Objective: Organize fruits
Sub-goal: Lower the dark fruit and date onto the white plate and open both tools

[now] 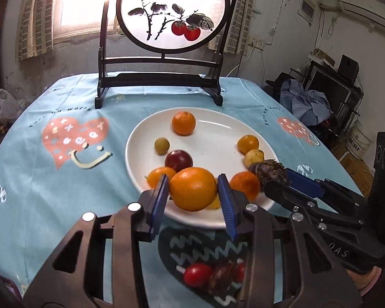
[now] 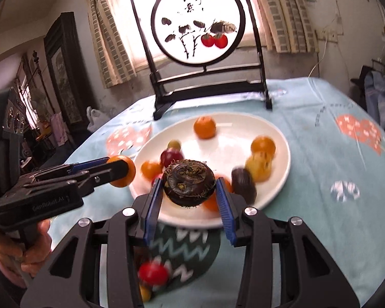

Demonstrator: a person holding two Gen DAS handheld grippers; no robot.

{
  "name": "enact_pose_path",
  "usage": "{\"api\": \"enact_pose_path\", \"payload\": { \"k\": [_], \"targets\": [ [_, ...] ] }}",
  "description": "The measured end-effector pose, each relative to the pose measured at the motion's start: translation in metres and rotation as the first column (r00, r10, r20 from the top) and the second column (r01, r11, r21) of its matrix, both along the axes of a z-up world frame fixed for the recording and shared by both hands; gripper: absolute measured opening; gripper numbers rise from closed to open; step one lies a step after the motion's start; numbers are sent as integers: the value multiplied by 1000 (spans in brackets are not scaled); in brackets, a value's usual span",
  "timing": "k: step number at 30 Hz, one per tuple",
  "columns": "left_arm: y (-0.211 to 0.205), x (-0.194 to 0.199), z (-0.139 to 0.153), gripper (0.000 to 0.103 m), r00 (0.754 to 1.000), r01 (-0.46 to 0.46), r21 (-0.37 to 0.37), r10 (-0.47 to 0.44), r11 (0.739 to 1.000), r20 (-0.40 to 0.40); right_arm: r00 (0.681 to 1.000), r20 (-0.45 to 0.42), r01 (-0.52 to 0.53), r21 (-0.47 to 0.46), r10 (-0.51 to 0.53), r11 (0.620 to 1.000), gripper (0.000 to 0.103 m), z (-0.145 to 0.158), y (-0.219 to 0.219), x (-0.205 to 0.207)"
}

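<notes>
A: The orange (image 1: 193, 189) is clamped in the left gripper (image 1: 193, 195), above the white plate (image 1: 208, 138) at its six o'clock rim.

B: The right gripper (image 2: 189, 197) pinches a dark water chestnut (image 2: 188, 186). Round fruit may slip out and roll across the tablecloth (image 1: 51, 179).

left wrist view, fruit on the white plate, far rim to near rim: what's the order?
Lone orange at the far side → small green-yellow fruit → dark red fruit → large orange held in the left gripper over the near rim of the white plate.
</notes>
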State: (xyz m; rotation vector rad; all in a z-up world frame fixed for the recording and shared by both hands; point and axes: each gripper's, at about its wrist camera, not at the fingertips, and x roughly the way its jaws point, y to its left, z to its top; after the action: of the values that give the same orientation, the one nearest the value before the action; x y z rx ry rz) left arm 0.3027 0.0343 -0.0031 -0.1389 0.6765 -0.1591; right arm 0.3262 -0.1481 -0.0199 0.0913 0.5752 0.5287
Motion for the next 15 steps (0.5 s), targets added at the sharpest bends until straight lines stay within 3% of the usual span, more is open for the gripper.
{"api": "enact_pose_path", "payload": {
  "k": [1, 2, 4, 11, 15],
  "targets": [
    [-1, 10, -1, 41, 1000, -7, -3, 7, 1000, -2, 1000, 17, 13, 0, -13, 1000, 46, 0, 0, 5],
    [0, 18, -3, 42, 1000, -26, -9, 26, 1000, -12, 999, 26, 34, -3, -34, 999, 55, 0, -1, 11],
    [4, 21, -5, 77, 998, -65, -2, 65, 998, -23, 999, 5, 44, 0, -44, 999, 59, 1, -6, 14],
    [31, -20, 8, 92, 986, -169, -4, 169, 986, 9, 987, -109, -106, 77, 114, 991, 61, 4, -9, -14],
    [44, -37, 0, 96, 969, -248, 23, 248, 968, 9, 968, -190, -159, 47, 165, 986, 61, -7, 1, -31]
  ]
}}
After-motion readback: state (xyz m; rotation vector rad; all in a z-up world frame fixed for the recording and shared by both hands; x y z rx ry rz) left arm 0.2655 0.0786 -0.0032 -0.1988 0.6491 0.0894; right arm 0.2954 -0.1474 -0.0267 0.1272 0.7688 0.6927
